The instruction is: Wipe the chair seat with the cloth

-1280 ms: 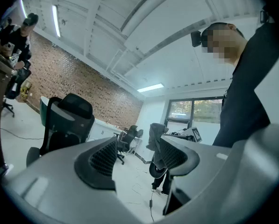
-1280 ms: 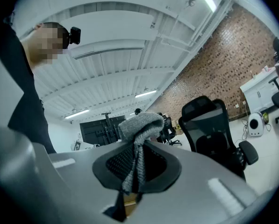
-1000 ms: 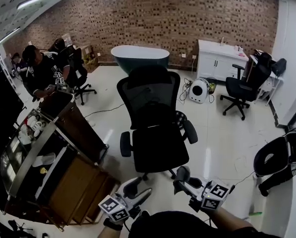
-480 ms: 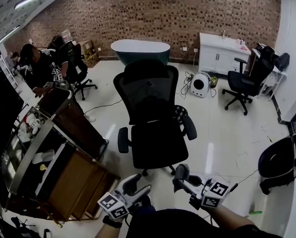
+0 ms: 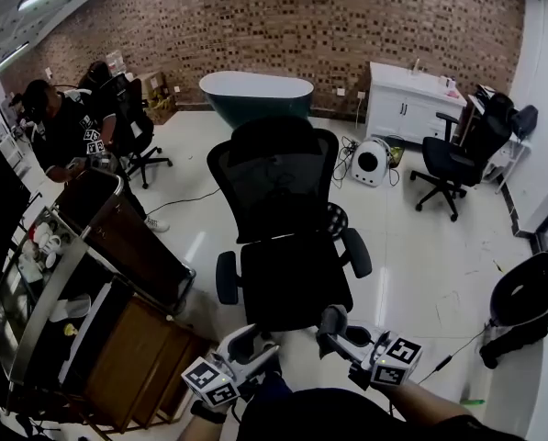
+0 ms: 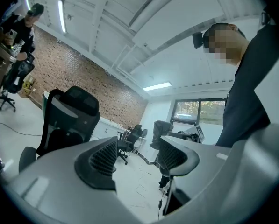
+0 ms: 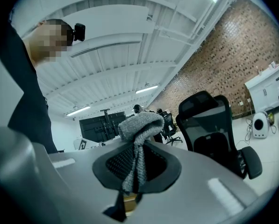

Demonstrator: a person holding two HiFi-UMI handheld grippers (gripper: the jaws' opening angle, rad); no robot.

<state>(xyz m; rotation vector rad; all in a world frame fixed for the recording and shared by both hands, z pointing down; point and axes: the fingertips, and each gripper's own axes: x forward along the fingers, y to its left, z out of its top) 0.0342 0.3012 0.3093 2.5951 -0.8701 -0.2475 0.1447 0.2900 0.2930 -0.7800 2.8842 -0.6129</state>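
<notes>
The grey cloth (image 7: 140,125) is pinched in the right gripper (image 7: 137,164), whose jaws are clamped on it, with a bunched fold sticking out past the tips. It hangs short of the seat (image 5: 292,281), not touching it. The seat belongs to a black chair (image 5: 287,219) that stands on the pale floor (image 5: 420,265) with its mesh back toward the brick wall (image 5: 347,26). The left gripper (image 6: 137,155) is beside the right one, close to the person's body. Its jaws are apart with nothing between them. A metal cart (image 5: 81,283) stands to the left of the chair, and a seated person (image 5: 67,131) is beyond it. A tub (image 5: 255,95) and a white cabinet (image 5: 407,108) are against the wall, and another black chair (image 5: 452,159) is on the right.
</notes>
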